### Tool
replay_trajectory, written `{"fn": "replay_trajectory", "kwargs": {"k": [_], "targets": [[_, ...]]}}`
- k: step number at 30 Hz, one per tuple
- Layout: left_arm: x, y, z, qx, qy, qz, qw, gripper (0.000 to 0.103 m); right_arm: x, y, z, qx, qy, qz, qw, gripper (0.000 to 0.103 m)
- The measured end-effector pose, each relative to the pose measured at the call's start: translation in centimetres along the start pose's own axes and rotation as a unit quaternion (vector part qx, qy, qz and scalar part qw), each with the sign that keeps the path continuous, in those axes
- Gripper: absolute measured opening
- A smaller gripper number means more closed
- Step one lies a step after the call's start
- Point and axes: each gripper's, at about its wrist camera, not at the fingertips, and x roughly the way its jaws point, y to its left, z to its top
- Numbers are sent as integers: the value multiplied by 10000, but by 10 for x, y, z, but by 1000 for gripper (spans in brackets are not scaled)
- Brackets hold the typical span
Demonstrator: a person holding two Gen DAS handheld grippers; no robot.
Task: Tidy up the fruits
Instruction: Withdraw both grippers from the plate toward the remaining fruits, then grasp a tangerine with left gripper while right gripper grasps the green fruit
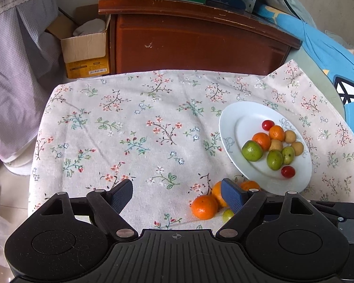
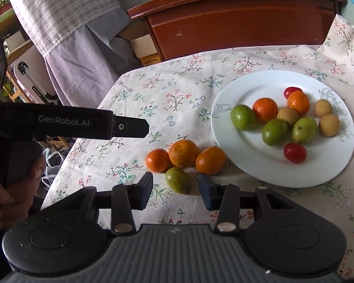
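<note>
The right gripper (image 2: pixel 175 188), jaws spread and holding nothing, hangs just short of a small green fruit (image 2: pixel 178 180) lying on the cloth-covered surface (image 2: pixel 153 89), near the white plate (image 2: pixel 236 160) and touching the three oranges (image 2: pixel 183 153) beside that plate; the left gripper (image 1: pixel 177 193) is spread too and empty. The fruit looks light, smooth-skinned, firm but bruisable and ready to roll, so I would pinch it gently across its middle.
</note>
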Motion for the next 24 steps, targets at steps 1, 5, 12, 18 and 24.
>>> {"fn": "replay_trajectory", "kwargs": {"k": [1,5,12,18,24], "targets": [[1,1,-1,37,10,28,10000,83,2,1,-1,-30,17,-9,10000,44],[4,5,-5,74,55,8,10000,81,9,5,-3,-226,-7,-132,9997,42],[7,3,-10,251,91,-93,9996,81,13,7,-5,-402,-6,-218,9990,26],[11,-8,-18,696,137,-135,9974,79,-4,3,-4,-222,98,-325,9992,26],[21,-18,-26,999,233,-173,9946,69,-17,-6,-10,-80,150,-464,9988,26]]}}
